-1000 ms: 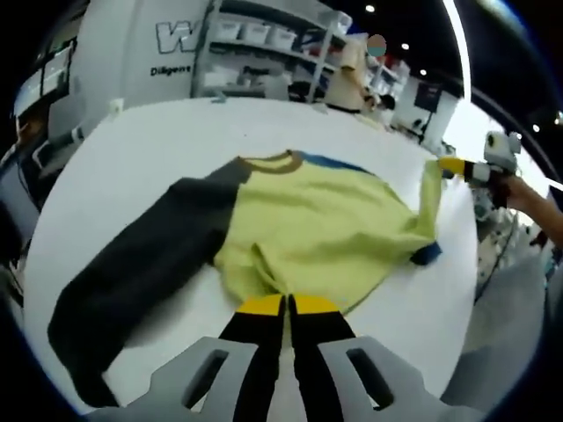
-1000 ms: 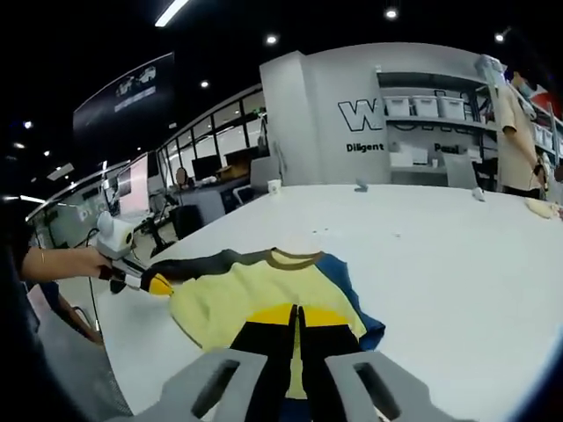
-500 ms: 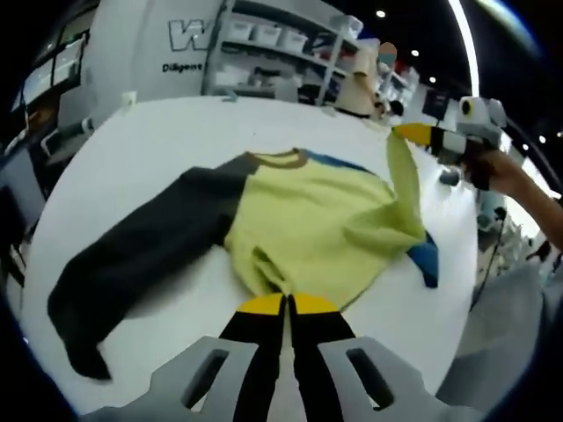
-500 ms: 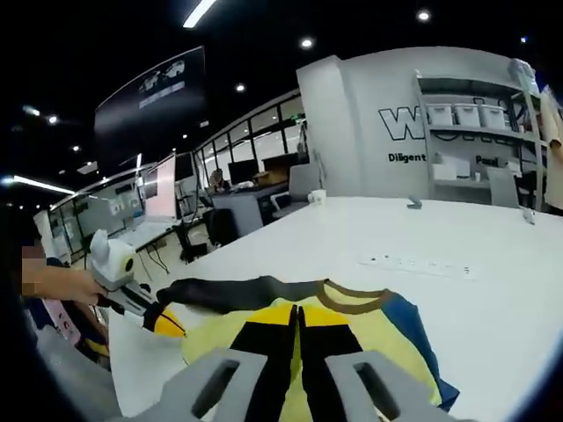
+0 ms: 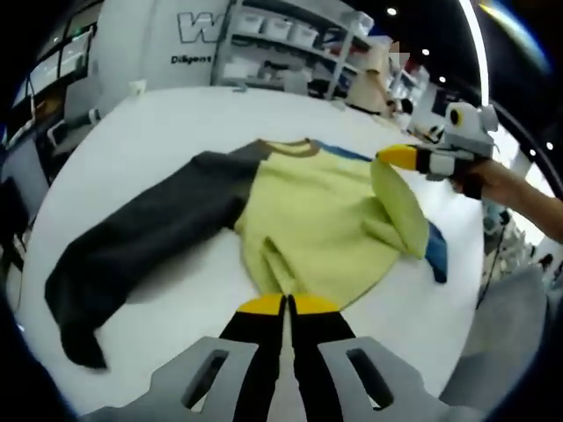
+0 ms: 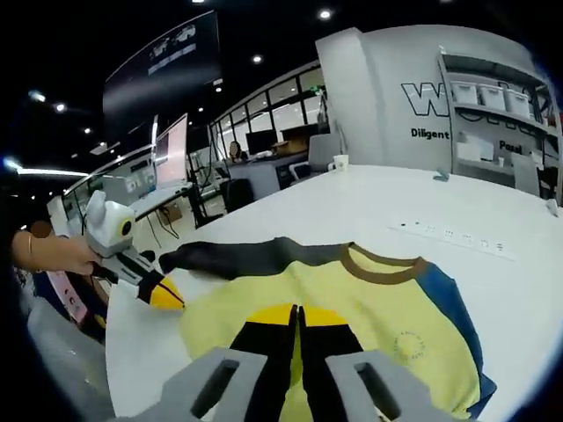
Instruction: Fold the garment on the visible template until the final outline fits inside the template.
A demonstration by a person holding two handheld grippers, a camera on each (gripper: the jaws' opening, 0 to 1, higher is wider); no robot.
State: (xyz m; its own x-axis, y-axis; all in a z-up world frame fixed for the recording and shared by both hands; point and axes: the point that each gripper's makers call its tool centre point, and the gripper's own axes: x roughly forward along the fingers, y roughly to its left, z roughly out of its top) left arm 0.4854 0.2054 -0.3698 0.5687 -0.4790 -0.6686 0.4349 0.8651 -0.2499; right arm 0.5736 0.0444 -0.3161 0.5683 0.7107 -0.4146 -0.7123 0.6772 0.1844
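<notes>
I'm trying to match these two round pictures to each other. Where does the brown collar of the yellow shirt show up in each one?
Left gripper view: the brown collar sits above the middle, at the far edge of the yellow shirt.
Right gripper view: the brown collar lies right of the middle, beyond the jaws.
Shared landmark: the dark grey sleeve, which runs off from the collar's side in both views.

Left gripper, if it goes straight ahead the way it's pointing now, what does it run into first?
The left gripper is already shut on the hem of the yellow-green shirt, so straight on it would likely plough into the bunched fabric on the white table.
</notes>
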